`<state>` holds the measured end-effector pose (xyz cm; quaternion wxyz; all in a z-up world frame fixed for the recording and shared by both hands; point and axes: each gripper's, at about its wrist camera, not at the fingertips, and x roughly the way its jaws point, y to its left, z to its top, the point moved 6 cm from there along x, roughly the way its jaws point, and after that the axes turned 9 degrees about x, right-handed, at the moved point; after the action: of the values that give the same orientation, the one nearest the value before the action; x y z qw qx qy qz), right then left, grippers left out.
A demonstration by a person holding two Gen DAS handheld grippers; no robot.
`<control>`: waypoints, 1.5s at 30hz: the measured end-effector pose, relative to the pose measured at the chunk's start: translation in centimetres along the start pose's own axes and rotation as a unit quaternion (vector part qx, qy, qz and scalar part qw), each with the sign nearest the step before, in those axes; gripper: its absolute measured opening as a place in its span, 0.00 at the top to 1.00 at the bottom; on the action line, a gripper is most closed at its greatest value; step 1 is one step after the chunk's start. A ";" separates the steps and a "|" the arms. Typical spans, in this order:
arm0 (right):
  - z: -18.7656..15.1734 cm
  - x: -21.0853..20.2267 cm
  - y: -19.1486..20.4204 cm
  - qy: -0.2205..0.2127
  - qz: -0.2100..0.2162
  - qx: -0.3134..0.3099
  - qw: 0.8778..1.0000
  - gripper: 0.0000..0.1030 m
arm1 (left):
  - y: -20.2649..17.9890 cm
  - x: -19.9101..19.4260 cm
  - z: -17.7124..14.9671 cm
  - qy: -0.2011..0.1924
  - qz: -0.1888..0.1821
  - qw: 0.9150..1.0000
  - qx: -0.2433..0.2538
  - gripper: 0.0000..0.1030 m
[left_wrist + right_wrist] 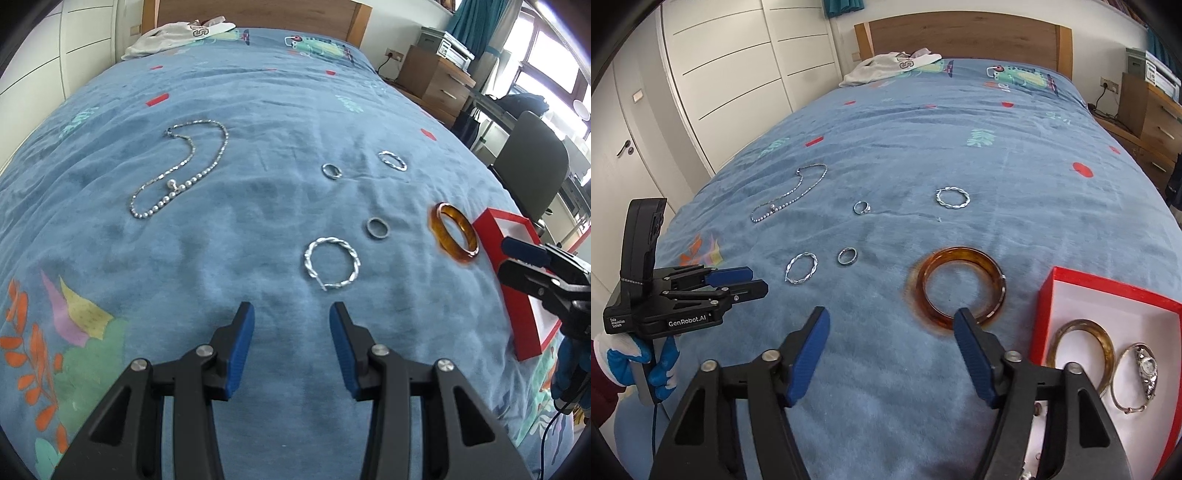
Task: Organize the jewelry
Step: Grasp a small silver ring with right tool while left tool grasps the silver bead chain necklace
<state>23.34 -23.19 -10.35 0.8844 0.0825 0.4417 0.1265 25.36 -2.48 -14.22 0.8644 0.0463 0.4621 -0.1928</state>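
Note:
Jewelry lies on a blue bedspread. An amber bangle (962,287) (453,232) lies just ahead of my open, empty right gripper (891,319), next to a red box (1108,295) (517,280) with a white inside. The box holds a second amber bangle (1102,343) and a silver watch (1145,373). A twisted silver bracelet (331,264) (801,268) lies just ahead of my open, empty left gripper (291,314). A grey ring (378,228) (847,256), a small silver ring (331,171) (861,207), a twisted silver hoop (392,160) (953,198) and a bead necklace (184,173) (792,194) lie farther back.
A white garment (177,35) lies by the wooden headboard (960,35). White wardrobe doors (731,74) stand at the bed's left side. A wooden bedside cabinet (432,79), a chair (532,162) and a desk stand at its right side.

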 end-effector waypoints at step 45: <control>2.8 10.6 4.3 0.035 0.000 -0.024 0.999 0.80 | 9.6 4.6 6.6 -0.021 0.029 0.999 0.028 0.91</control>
<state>31.04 -16.03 -15.67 0.8700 0.0572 0.4693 0.1401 36.37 3.32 -15.18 0.8774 0.0802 0.4368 -0.1816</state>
